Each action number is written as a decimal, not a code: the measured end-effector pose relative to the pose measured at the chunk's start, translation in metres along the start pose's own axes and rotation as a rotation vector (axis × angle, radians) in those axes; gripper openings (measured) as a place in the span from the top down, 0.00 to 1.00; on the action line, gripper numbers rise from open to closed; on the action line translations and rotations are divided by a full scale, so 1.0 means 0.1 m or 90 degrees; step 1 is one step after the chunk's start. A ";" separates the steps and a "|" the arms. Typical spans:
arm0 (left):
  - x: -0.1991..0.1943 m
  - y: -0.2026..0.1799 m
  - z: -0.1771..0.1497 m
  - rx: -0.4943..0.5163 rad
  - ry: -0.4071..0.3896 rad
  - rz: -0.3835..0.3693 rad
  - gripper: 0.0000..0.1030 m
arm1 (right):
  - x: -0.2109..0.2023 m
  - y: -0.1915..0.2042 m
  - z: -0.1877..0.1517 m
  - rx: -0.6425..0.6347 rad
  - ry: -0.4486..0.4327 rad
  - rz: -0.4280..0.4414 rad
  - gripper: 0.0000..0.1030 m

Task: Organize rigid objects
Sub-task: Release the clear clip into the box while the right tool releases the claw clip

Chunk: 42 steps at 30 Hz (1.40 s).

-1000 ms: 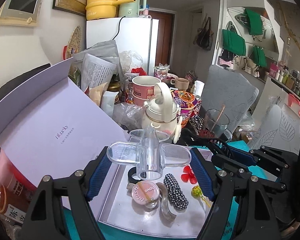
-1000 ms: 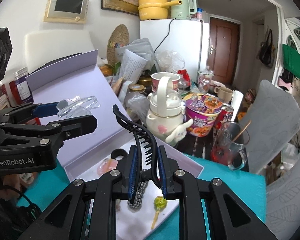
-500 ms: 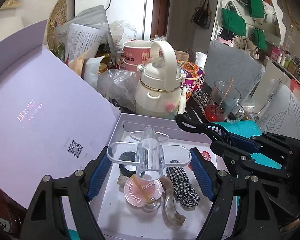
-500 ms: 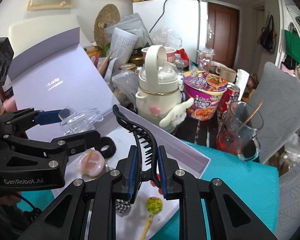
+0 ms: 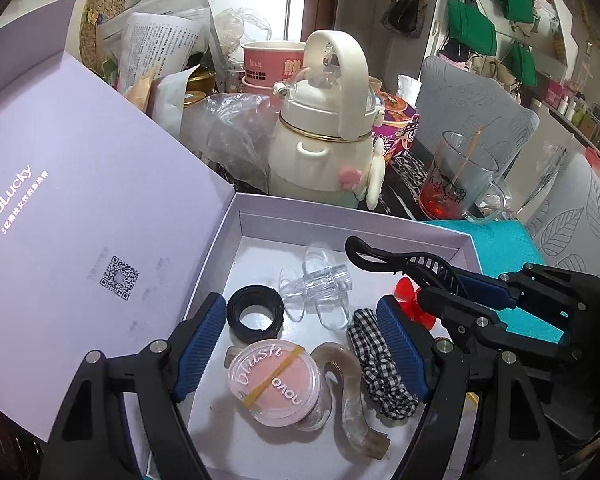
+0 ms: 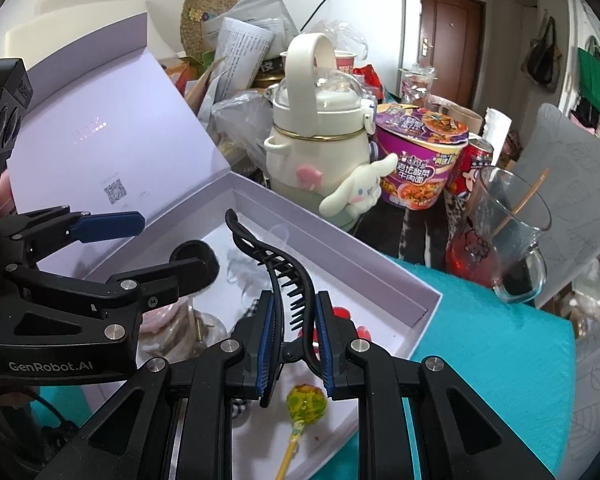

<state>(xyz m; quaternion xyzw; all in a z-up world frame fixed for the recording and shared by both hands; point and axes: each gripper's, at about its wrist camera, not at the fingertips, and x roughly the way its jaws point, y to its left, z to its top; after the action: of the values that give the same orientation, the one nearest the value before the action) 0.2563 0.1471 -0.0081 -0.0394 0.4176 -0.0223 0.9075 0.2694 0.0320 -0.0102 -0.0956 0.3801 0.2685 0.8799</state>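
Note:
An open lilac box (image 5: 352,210) lies on the teal cloth with its lid leaning back at the left. A clear plastic hair clip (image 5: 320,288) lies loose inside it, beside a black ring (image 5: 254,314), a pink blush compact (image 5: 274,378), a checked scrunchie (image 5: 374,364) and a translucent curved clip (image 5: 352,396). My left gripper (image 5: 300,348) is open and empty above the compact. My right gripper (image 6: 294,340) is shut on a black comb hair clip (image 6: 284,268) and holds it over the box's right part; it shows in the left wrist view too (image 5: 404,262).
A cream water bottle (image 5: 324,136) with a plush charm stands just behind the box. A glass mug (image 5: 458,180) with red liquid, a purple noodle cup (image 6: 418,158) and a red can (image 6: 470,168) stand at the right. A green lollipop (image 6: 306,402) lies in the box's near corner.
My left gripper opened and let go of the clear hair clip, which now lies in the box. Both grippers dropped lower and closer to the box. The right gripper still holds the black clip.

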 end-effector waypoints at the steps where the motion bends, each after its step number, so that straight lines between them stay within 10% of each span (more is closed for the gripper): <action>1: 0.02 0.00 0.00 0.001 0.004 0.003 0.24 | 0.02 0.00 -0.01 0.000 0.004 -0.001 0.81; 42: 0.27 0.03 -0.05 -0.015 0.077 0.026 0.24 | 0.18 -0.02 -0.04 -0.014 0.042 -0.039 0.70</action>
<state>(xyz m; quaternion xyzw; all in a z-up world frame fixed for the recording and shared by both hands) 0.2705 0.1475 -0.0321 -0.0401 0.4726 -0.0009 0.8804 0.2781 0.0359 -0.0263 -0.1258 0.4031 0.2421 0.8735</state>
